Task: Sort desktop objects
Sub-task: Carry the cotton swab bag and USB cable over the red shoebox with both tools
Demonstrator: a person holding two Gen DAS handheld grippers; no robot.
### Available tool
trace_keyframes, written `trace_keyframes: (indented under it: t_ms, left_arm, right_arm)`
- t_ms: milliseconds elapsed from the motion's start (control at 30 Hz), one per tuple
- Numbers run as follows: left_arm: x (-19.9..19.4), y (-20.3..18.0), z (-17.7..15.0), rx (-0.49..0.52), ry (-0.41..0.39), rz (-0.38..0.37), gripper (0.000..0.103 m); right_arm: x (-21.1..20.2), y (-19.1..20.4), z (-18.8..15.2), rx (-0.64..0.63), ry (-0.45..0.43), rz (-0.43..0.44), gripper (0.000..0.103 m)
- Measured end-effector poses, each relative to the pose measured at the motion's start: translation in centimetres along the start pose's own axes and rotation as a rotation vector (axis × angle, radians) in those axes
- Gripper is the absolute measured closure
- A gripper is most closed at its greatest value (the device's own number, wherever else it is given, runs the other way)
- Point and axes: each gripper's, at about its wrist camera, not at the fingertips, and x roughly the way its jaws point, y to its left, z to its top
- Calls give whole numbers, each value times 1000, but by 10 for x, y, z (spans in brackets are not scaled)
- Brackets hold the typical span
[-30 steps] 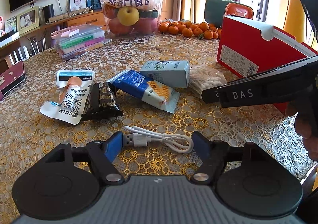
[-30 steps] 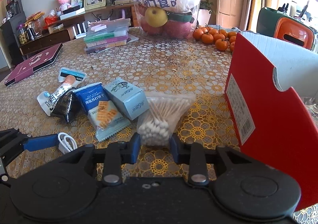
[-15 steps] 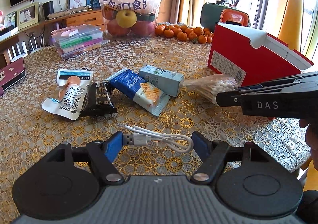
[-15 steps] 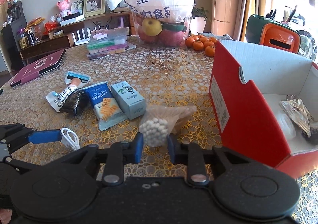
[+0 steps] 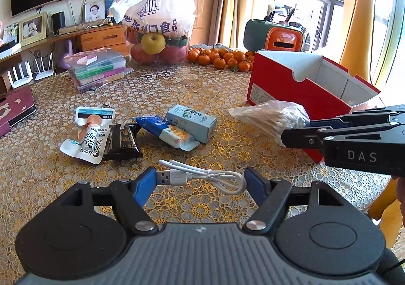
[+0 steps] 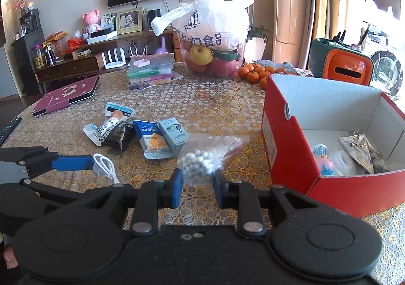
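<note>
Right gripper [image 6: 198, 185] clamped on clear plastic bag of white cotton swabs [image 6: 202, 159], lifted off table beside open red cardboard box [image 6: 291, 156]: carry over rim before release, grip low so bag doesn't slip; left gripper [image 5: 200, 185] wide apart around white USB cable [image 5: 202, 176]

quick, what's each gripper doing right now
Left gripper: open, jaws either side of the white usb cable lying on the table.
Right gripper: shut on the bag of cotton swabs, lifted off the table.
</note>
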Motion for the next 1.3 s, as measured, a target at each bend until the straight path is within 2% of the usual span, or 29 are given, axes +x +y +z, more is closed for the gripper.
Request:
trace_keyframes:
  t_ms: [300, 833, 1300]
  left_arm:
    - [-32, -15, 16, 19, -45, -30, 28]
    - [-81, -69, 45, 88, -117, -138, 28]
    - [-79, -115, 82, 141, -151, -213, 28]
  right_arm:
    - [-42, -2, 1, 11, -45, 12, 78]
    - [-121, -23, -3, 33, -136, -36, 78]
    - [-155, -72, -1, 52, -184, -120, 78]
